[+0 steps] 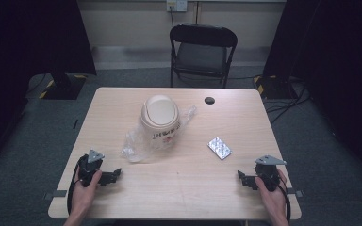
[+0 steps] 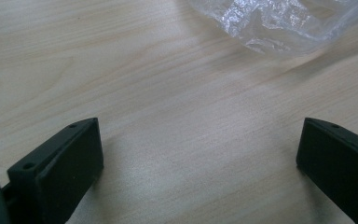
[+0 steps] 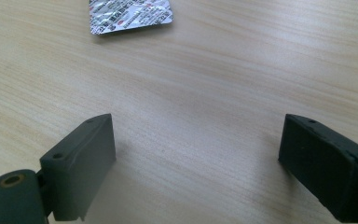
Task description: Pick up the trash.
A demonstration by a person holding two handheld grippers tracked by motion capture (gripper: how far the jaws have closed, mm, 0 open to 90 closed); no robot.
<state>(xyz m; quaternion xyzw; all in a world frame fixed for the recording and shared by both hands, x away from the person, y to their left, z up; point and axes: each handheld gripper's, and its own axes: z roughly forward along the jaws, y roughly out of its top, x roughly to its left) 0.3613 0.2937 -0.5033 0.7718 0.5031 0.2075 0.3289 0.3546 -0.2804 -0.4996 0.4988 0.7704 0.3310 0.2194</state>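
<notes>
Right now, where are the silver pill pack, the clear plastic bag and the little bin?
pill pack (image 1: 219,148), high view, middle of its foil face
plastic bag (image 2: 279,23), left gripper view, crinkled near edge
bin (image 1: 160,113), high view, cream swing lid

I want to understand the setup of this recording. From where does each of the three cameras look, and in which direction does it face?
High view: above the near table edge, facing forward and down on the table; both hands hold the left gripper and right gripper.
Left gripper view: low over the wood, toward the clear plastic bag; own open jaws.
Right gripper view: low, toward the blister pack; own open jaws.
Shared: the high view also shows the bag and pack.
</notes>
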